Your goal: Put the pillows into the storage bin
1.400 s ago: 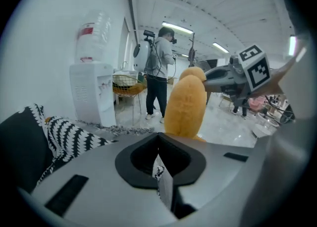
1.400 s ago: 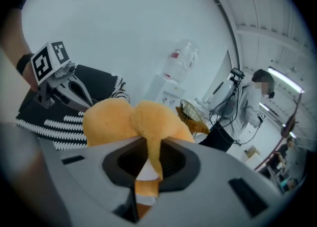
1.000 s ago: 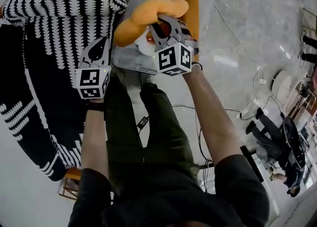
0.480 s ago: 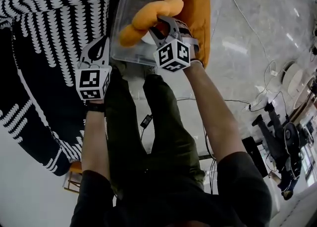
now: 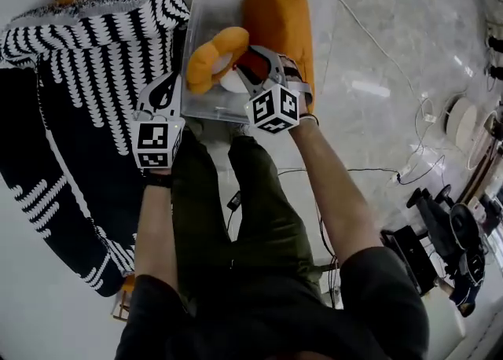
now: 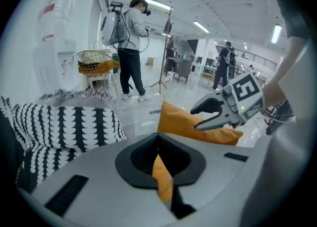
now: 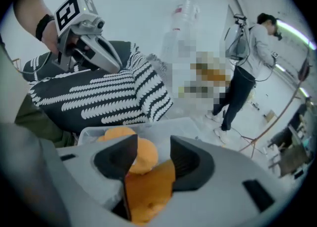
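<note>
A clear storage bin [image 5: 211, 5] stands on the floor ahead of me. A flat orange pillow [image 5: 281, 14] stands on edge inside it. A rounded orange pillow [image 5: 211, 56] lies in the bin's near end. My right gripper [image 5: 250, 64] hovers over that rounded pillow [image 7: 143, 156]; its jaws are opening and the pads stand apart from it. My left gripper [image 5: 163, 93] is shut and holds nothing, just left of the bin, over a large black-and-white patterned pillow [image 5: 78, 67]. The left gripper view shows the right gripper [image 6: 198, 118] against the flat pillow [image 6: 185, 122].
The patterned pillow [image 7: 99, 97] fills the left side beside the bin [image 7: 91, 133]. Cables [image 5: 393, 171] trail over the glossy floor at right, near a wheeled chair [image 5: 440, 229]. People [image 6: 130, 47] stand in the background. My own legs [image 5: 259, 209] are just before the bin.
The rounded orange pillow has sunk from above the bin's rim down into it. The right jaws have spread and let it go. The left gripper has barely moved.
</note>
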{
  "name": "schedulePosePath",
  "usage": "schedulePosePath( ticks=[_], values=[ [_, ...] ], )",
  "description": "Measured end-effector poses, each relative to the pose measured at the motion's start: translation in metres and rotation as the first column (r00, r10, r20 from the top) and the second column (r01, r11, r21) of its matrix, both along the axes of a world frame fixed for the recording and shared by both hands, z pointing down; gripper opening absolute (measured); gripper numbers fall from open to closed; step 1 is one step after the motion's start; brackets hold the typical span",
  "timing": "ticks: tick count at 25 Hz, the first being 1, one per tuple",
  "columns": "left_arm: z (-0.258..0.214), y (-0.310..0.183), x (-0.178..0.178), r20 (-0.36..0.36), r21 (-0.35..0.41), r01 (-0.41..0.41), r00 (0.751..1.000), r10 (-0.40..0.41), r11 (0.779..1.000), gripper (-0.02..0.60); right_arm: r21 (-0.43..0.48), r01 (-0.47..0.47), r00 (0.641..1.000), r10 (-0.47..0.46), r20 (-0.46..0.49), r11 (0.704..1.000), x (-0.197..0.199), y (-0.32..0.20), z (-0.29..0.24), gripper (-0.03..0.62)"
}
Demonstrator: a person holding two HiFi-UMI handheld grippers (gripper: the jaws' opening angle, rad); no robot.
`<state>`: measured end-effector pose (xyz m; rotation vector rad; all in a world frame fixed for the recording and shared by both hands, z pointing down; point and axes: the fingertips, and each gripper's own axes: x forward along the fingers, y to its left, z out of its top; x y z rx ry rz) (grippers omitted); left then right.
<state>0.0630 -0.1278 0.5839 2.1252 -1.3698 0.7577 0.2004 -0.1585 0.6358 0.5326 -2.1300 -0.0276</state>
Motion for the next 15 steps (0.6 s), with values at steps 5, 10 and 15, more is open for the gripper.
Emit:
schedulePosePath(
  ticks=[5,10,15],
  values=[
    [-0.086,-0.029,0.015,-0.008,0.087,-0.044,0.999,0.045,0.995,0.005,0.065,-0.218,0.967,0.207,0.15,0.974,0.035,-0.029,-0.118,0.187],
    [-0.209,-0.065,0.042,-0.007,0.224,-0.119,0.992,0.123,0.967,0.005,0.158,-0.386,0.897,0.33,0.295,0.909,0.079,-0.05,-0.263,0.17],
    [-0.331,-0.08,0.07,0.006,0.337,-0.199,0.978,0.209,0.92,0.005,0.214,-0.464,0.836,0.345,0.427,0.86,0.096,-0.049,-0.392,0.119]
  ],
)
